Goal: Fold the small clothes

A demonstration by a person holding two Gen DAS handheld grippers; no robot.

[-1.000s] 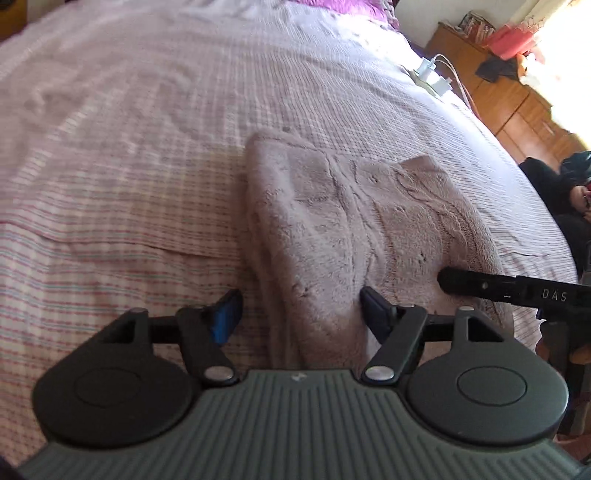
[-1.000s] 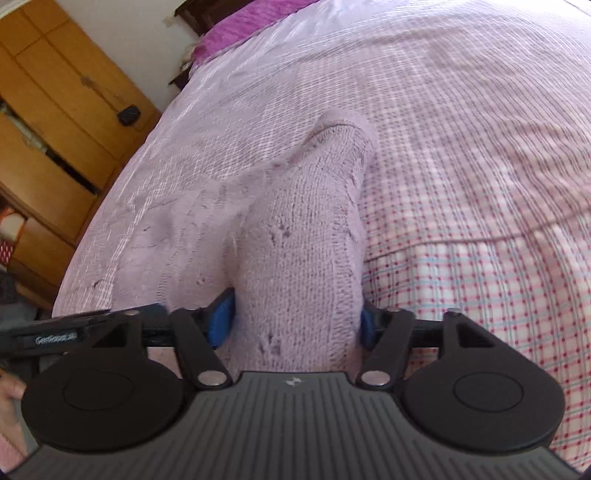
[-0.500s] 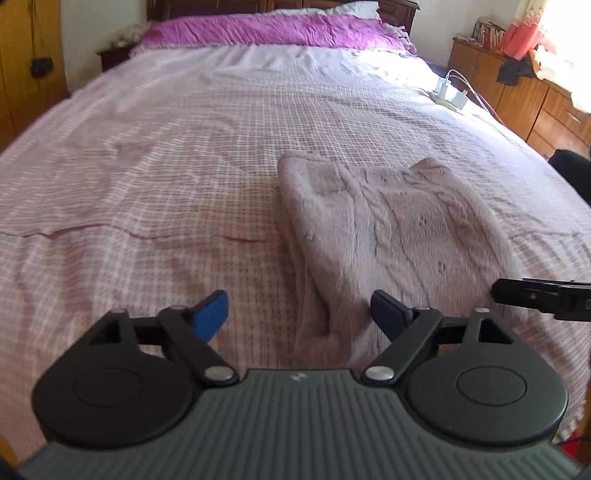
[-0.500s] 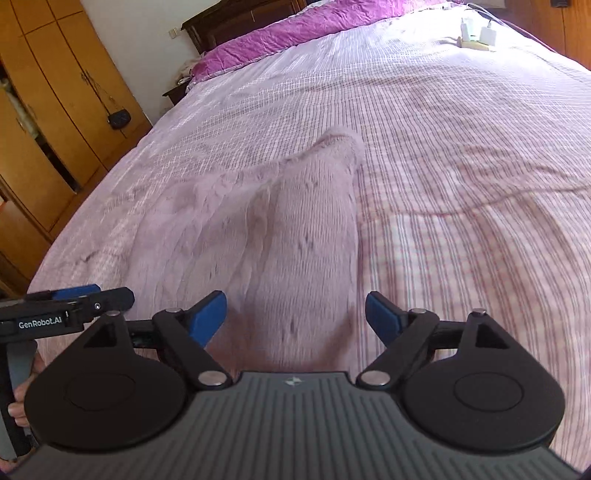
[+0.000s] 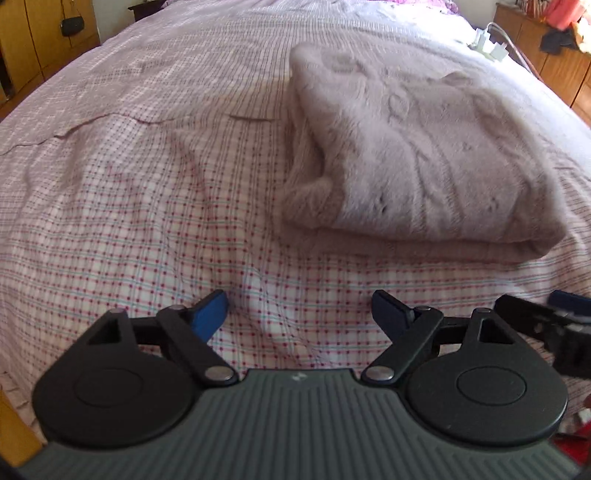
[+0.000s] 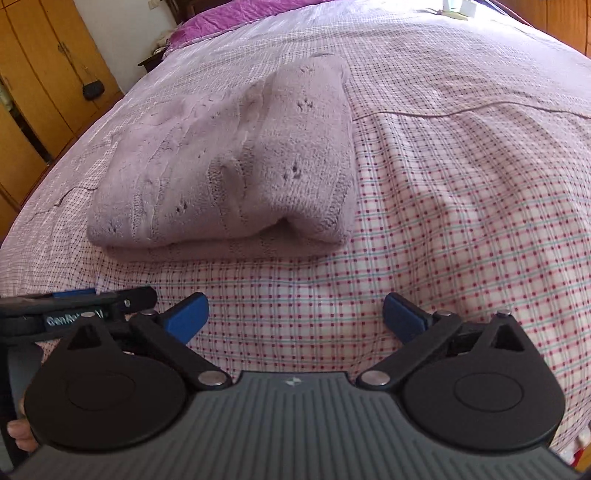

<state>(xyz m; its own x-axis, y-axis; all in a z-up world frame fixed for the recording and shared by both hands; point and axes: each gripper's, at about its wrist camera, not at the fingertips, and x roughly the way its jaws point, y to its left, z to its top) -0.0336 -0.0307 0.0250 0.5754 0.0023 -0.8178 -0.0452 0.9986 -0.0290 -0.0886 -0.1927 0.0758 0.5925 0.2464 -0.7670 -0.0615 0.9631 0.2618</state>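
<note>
A pale mauve knitted sweater point(image 5: 413, 147) lies folded into a thick rectangle on the checked bedspread point(image 5: 147, 206); the right wrist view shows the same sweater point(image 6: 236, 158) ahead and a little left. My left gripper point(image 5: 299, 314) is open, pulled back from the garment's near edge, nothing between its blue pads. My right gripper point(image 6: 293, 317) is open too, hovering over bare bedspread point(image 6: 461, 206) short of the fold. Each gripper's fingers show at the edge of the other's view.
Wooden wardrobes point(image 6: 40, 85) stand left of the bed, with a small black pouch point(image 6: 92, 89) hanging on one. A white charger and cable point(image 5: 491, 46) lie near the far right edge. A purple cover point(image 6: 236, 18) spans the headboard end. A wooden dresser point(image 5: 546, 51) stands at the right.
Both grippers have let go of the sweater and drawn back toward the near bed edge. The right gripper opened from its hold on the folded part, which now lies flat.
</note>
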